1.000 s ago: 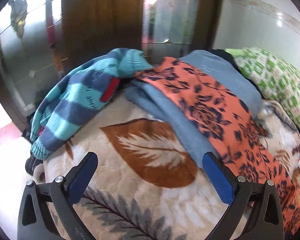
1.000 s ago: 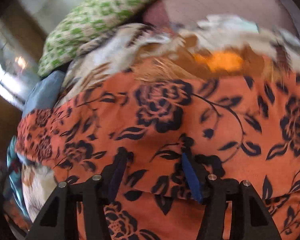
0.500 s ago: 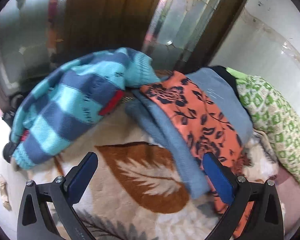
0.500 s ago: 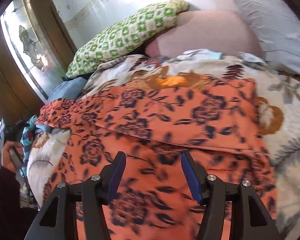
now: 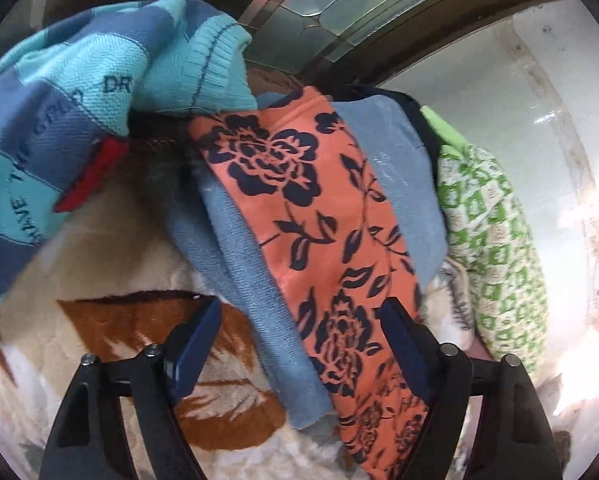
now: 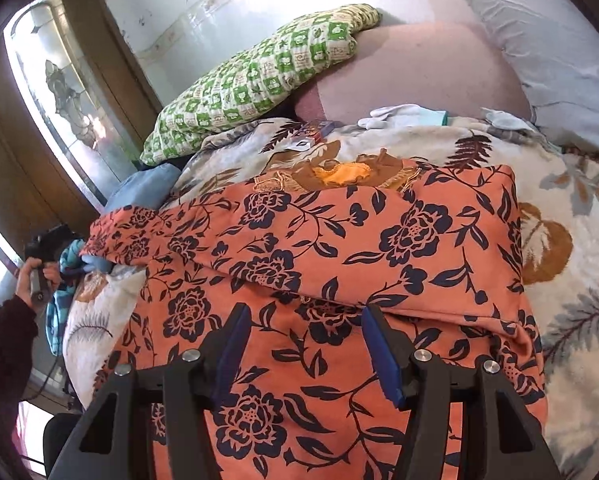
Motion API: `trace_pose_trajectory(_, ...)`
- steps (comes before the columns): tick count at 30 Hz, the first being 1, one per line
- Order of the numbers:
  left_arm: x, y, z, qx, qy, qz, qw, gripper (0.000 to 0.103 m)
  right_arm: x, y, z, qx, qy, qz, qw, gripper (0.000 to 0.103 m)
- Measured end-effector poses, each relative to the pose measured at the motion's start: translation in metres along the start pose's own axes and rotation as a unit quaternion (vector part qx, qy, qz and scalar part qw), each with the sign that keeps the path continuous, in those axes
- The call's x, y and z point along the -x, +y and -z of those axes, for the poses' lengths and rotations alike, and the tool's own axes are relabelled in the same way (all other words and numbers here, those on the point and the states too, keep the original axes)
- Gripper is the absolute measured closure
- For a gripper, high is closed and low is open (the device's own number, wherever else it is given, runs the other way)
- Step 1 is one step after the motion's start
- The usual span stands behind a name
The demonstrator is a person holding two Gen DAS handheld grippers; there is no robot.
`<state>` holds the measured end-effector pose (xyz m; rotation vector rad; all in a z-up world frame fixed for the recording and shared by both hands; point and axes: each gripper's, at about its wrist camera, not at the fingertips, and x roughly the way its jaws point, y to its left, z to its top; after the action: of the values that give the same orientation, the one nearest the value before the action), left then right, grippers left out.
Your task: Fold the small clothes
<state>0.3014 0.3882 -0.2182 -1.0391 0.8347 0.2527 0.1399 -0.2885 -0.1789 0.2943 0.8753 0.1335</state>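
Apparently folded once, orange floral garment (image 6: pixel 339 240) on leaf-print blanket (image 6: pixel 571 280), both jaws wide, empty.

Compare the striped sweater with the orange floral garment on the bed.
The striped sweater is a teal and blue knit with lettering and a red tab; the orange floral garment is smooth cloth with dark flowers. The sweater lies bunched; the floral garment is spread out, one layer folded over. Both lie on the leaf-patterned blanket.
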Motion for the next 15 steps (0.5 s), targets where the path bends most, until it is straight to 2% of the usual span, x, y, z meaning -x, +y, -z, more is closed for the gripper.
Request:
trace_pose_trajectory(5,0.01,0.012,-0.003,0.023,0.0,0.081,0.9964,0.029,-0.01,0.002,0.001,0.007,0.011,0.008,1.0,0.042)
trace_pose_trajectory(8,0.019,0.016,0.0,0.019,-0.006,0.115,0.9932,0.029,-0.016,0.002,0.002,0.008,0.015,0.01,1.0,0.042)
trace_pose_trajectory(12,0.026,0.017,-0.005,0.028,-0.016,0.134,0.9904,0.029,-0.022,0.003,0.004,0.01,0.023,0.011,1.0,0.042)
trace_pose_trajectory(15,0.02,0.015,-0.012,0.031,-0.018,0.111,0.9932,0.029,-0.028,0.004,0.006,0.014,0.028,0.015,0.999,0.042)
